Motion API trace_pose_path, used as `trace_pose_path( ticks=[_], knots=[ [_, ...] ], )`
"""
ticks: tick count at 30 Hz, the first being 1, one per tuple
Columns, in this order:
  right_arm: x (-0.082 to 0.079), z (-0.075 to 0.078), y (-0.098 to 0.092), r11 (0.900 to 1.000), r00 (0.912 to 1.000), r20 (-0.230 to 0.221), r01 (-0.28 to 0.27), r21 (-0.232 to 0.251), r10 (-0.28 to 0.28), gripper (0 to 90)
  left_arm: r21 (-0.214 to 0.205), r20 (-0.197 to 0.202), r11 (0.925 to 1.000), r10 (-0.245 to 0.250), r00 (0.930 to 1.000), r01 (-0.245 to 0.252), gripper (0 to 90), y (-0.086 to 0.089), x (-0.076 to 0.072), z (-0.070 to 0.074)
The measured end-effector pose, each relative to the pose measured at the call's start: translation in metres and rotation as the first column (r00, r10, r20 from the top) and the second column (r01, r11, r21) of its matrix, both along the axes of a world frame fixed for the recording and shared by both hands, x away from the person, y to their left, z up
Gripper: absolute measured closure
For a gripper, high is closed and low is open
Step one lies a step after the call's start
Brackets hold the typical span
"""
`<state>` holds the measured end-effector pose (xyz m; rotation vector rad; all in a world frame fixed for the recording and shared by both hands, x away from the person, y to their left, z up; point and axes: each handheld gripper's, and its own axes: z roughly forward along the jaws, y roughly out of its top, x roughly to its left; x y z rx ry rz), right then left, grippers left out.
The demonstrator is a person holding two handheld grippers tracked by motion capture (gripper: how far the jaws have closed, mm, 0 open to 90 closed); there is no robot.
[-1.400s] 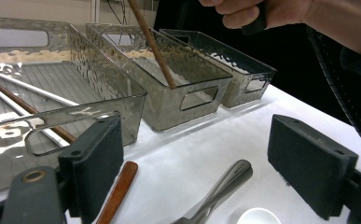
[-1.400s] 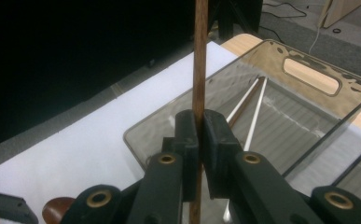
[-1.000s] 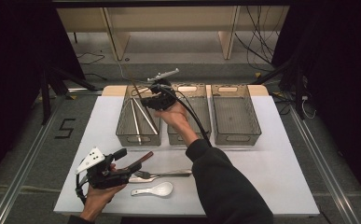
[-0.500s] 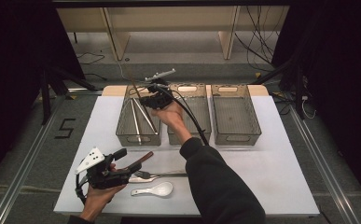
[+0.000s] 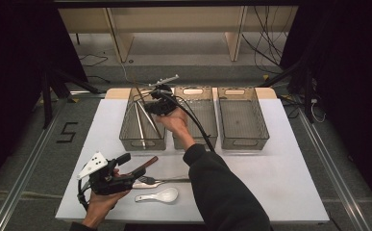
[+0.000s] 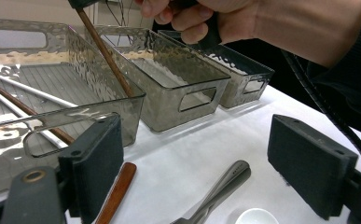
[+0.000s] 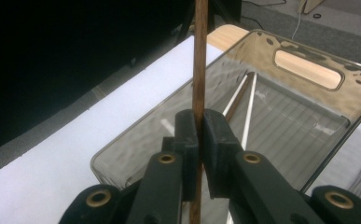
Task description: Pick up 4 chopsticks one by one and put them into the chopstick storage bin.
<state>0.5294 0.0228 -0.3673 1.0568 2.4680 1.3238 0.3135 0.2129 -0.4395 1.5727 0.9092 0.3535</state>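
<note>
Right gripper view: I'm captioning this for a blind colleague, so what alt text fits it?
The right gripper has its two black jaws shut on a thin brown wooden chopstick, held upright over the left bin, a smoky clear plastic bin with a handle slot. Pale and brown chopsticks lie on the bin's ribbed floor, and the bin stands on a white table.

Three bins (image 5: 243,115) side by side at table's (image 5: 289,187) far edge; chopsticks (image 5: 142,120) in leftmost; fork (image 5: 159,181) and soup spoon (image 5: 157,196) near front, left.
</note>
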Motion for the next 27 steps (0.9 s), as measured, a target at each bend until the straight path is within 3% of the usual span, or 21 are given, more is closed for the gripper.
trace_pose_path(
  ticks=[11, 21, 27],
  knots=[
    [0.003, -0.012, -0.003, 0.9993, 0.9987, -0.039, 0.030, -0.021, -0.031, 84.2, 0.004, -0.002, 1.0000, -0.003, 1.0000, 0.003, 17.9, 0.000, 0.000, 0.000],
    [0.003, -0.012, -0.006, 0.9993, 0.9974, -0.066, 0.028, -0.023, -0.030, 71.2, 0.004, -0.003, 1.0000, -0.004, 1.0000, 0.004, 17.9, 0.000, 0.000, 0.000],
    [-0.002, -0.007, -0.010, 0.9997, 0.9981, -0.061, 0.006, -0.025, -0.007, 57.9, 0.004, -0.003, 1.0000, -0.004, 1.0000, 0.004, 18.0, 0.000, 0.000, 0.000]
  ],
)
